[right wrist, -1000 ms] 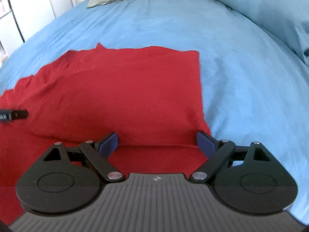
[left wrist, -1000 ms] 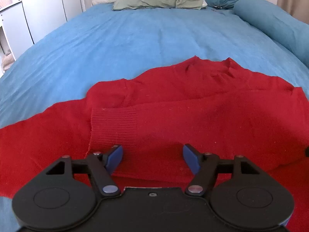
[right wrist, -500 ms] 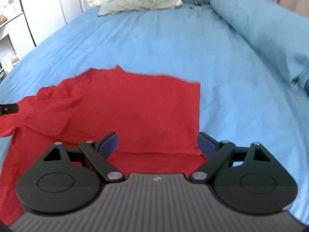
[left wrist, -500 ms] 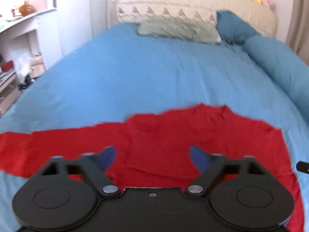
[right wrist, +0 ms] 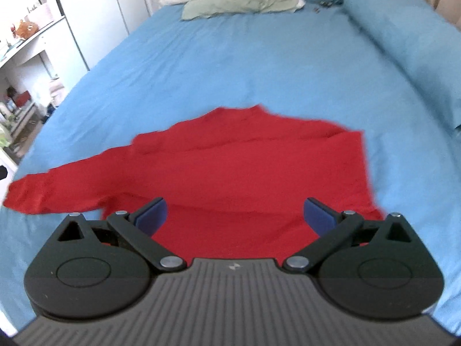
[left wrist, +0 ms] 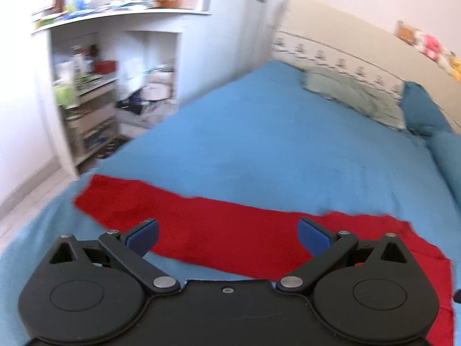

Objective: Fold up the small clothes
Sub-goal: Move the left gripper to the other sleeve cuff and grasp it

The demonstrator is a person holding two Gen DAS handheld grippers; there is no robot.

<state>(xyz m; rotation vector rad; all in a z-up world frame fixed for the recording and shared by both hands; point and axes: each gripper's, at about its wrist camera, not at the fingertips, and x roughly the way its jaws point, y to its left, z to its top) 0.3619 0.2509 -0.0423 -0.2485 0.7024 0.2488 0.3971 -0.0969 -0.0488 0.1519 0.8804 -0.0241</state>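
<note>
A red long-sleeved sweater (right wrist: 245,170) lies on the blue bed. One side is folded over the body; its left sleeve (left wrist: 149,207) stretches flat out to the left. My left gripper (left wrist: 227,238) is open and empty, above the stretched sleeve. My right gripper (right wrist: 234,216) is open and empty, above the sweater's near hem, with the folded body ahead of it.
The blue bedspread (right wrist: 245,66) runs to a green pillow (right wrist: 239,3) and a patterned headboard (left wrist: 345,54). A rolled blue duvet (right wrist: 403,43) lies along the right. White cluttered shelves (left wrist: 95,92) and floor stand beyond the bed's left edge (left wrist: 72,184).
Both grippers have lifted and pulled back from the sweater. The left gripper has swung left over the stretched sleeve and opened wider. The right gripper stays open.
</note>
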